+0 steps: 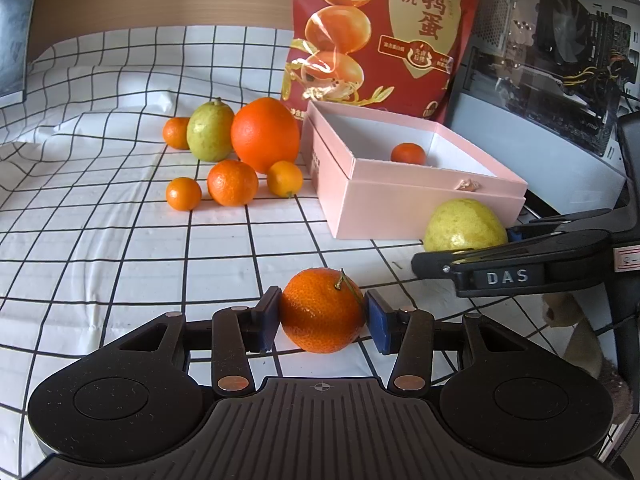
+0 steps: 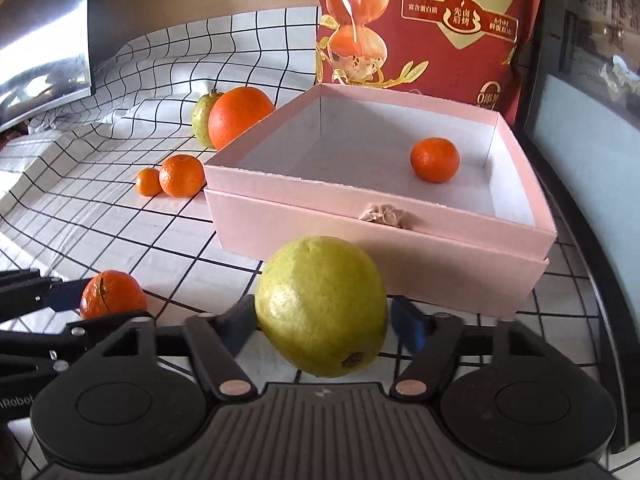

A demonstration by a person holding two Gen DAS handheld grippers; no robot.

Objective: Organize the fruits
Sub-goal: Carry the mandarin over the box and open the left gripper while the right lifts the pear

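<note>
The left gripper is pinching a small round orange mandarin; the right gripper is squeezing a smooth yellow-green guava near the pink cardboard box. The slippery guava might be slipping out.

- The box stands on the checked cloth, with the snack bag upright behind it.
- One mandarin lies inside the box.
- A cluster of fruit lies left of the box.
- The pear is in front of the box, perhaps lifted off the cloth.
- The stemmed mandarin is left of that pear.
</note>
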